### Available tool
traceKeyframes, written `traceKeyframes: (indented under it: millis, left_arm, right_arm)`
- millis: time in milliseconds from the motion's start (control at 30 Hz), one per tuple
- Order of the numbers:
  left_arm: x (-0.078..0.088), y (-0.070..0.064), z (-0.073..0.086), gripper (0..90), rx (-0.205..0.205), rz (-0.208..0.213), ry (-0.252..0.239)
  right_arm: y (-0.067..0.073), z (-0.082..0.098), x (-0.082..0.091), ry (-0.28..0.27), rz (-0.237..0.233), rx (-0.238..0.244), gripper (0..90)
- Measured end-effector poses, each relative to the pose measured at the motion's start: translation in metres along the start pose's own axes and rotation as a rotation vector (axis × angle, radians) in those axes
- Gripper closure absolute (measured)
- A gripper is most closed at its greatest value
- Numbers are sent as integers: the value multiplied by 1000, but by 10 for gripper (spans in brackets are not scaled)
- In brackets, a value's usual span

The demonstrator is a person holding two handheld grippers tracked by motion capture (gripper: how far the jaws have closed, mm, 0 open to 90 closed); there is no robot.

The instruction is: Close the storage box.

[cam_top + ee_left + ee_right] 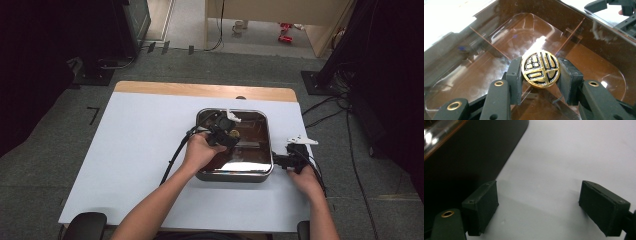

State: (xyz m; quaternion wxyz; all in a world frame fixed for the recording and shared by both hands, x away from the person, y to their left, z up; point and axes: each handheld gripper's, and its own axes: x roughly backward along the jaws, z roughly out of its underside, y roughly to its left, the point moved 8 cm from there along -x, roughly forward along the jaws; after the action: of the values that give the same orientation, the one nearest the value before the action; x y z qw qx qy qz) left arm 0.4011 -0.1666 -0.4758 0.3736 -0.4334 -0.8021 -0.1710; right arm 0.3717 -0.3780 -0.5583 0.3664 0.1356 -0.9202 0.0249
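Landmark: the brown divided tray (260, 167) sits on the white surface (140, 150); everything below is placed against it.
Left gripper: your left gripper (540, 72) is inside the tray, above its floor, clamped on a round gold-and-black medallion (540, 68), one pad on each side of its edge.
Medallion: held upright over the tray's inner divider, not resting on the floor.
Right gripper: your right gripper (539, 207) waits just beside the tray's right wall, jaws wide apart with nothing between them, low over the surface.
Step in hand: carrying the medallion within the tray; lifting out or setting down, I cannot tell.
Next move: likely clear the divider, keeping the disc squarely gripped.
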Motion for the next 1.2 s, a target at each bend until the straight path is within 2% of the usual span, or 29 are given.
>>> traceKeyframes:
  millis: [67, 267, 367, 500, 700, 767, 833, 933, 1200]
  left_arm:
    - [-1, 1, 1, 589, 9, 2, -23]
    - [-1, 2, 1, 575, 8, 15, -38]
    - [-2, 3, 1, 495, 13, 37, -44]
    - [-1, 4, 2, 433, -21, 17, -38]
    - [11, 8, -2, 391, -3, 20, -77]
    - [15, 11, -2, 377, -11, 11, -77]
    - [20, 11, -2, 345, -27, 27, -86]
    - [28, 14, -2, 309, -25, 61, -85]
    - [53, 29, 2, 269, -14, 74, -121]
  right_arm:
    - [0, 0, 0, 0, 0, 1, 154]
    - [0, 0, 0, 1, 0, 2, 155]
    - [0, 0, 0, 1, 0, 2, 155]
    - [0, 0, 0, 0, 0, 3, 154]
    - [0, 0, 0, 0, 0, 1, 154]
    - [0, 0, 0, 0, 0, 1, 155]
    - [0, 0, 0, 0, 0, 0, 154]
    - [0, 0, 0, 0, 0, 0, 155]
    - [0, 0, 0, 0, 0, 1, 155]
